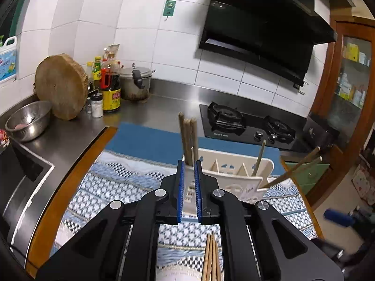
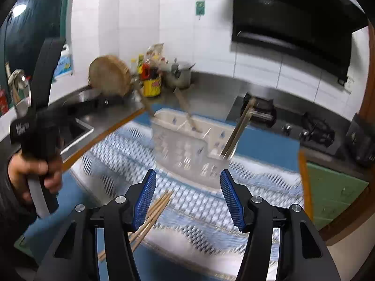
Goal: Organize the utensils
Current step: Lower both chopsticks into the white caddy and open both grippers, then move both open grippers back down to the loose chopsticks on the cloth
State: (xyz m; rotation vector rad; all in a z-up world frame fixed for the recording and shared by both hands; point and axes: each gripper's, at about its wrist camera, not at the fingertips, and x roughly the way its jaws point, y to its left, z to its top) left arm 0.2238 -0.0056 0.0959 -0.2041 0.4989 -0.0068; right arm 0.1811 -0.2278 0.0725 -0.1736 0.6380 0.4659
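Looking along the left tool (image 1: 189, 164), its blue pads stand nearly together with nothing visibly caught between them; the log-free reading is a near-shut, empty tool. Just past it stands the cream utensil holder (image 1: 234, 166) on the patterned cloth (image 1: 112, 187), with upright chopsticks (image 1: 187, 138) in its left compartment, one more stick (image 1: 259, 157) further right, and a leaning pair (image 1: 295, 168) at its right end. Loose chopsticks (image 1: 212, 257) lie on the cloth beneath the tool.

From the right wrist, blurred, the right tool (image 2: 188, 196) gapes about halfway with nothing between its pads. The loose bundle (image 2: 152, 213) lies on the cloth just beside its left pad, and the holder (image 2: 187, 140) sits further ahead. At the left edge a hand (image 2: 35, 175) grips the other tool's handle.

These sticks look light, stiff, thin and smooth, so they probably roll and slip apart easily. Pinching the bundle crosswise near its middle seems safest, keeping them together.
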